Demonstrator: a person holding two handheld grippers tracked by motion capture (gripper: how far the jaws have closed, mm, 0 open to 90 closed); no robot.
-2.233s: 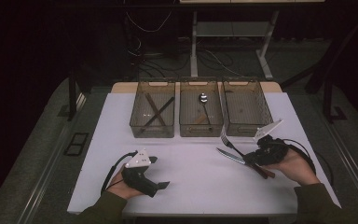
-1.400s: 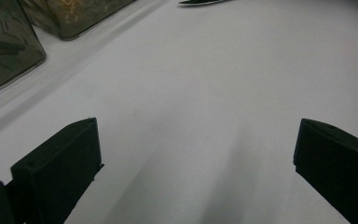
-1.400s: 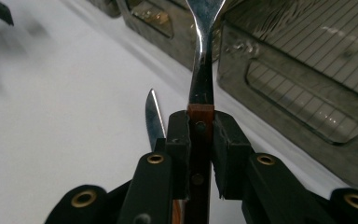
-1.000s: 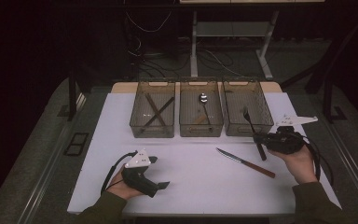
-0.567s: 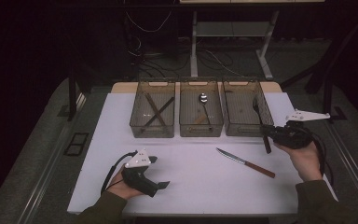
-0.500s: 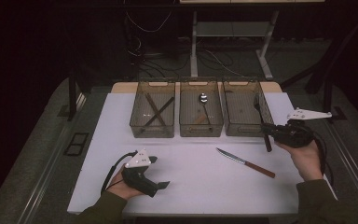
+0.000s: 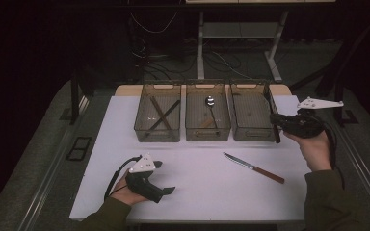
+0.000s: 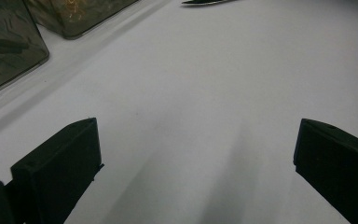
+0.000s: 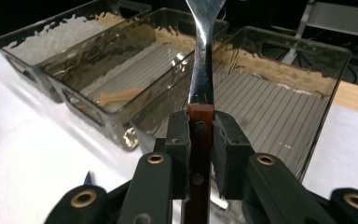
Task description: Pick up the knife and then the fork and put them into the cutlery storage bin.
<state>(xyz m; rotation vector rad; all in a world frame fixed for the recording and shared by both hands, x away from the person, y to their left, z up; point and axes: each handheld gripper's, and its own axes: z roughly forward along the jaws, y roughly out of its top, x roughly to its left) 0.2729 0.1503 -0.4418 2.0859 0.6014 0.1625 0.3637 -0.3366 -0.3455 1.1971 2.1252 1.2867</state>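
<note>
My right gripper [image 7: 278, 121] is shut on the wooden handle of a fork [image 7: 272, 113], held above the table at the right wall of the right bin [image 7: 250, 136]. In the right gripper view the pads [image 9: 227, 140] clamp the handle, and the fork [image 9: 200, 70] rises with its tines before that bin [image 9: 298, 44]. A wooden-handled knife [image 7: 253, 167] lies on the white table in front of the bins. My left gripper [image 7: 165, 177] rests on the table at the near left, open, with bare tabletop between its jaws [image 8: 196, 154].
Three smoky clear bins stand in a row at the back. The left bin [image 7: 158, 134] holds two crossed dark sticks, the middle bin [image 7: 207, 134] a spoon [image 7: 210, 103] and a pale wooden piece. The knife's blade [image 8: 205, 2] shows in the left gripper view.
My right gripper has lifted the fork off the table beside the knife and carried it right and up to the right bin. The knife and the left gripper stayed put.
</note>
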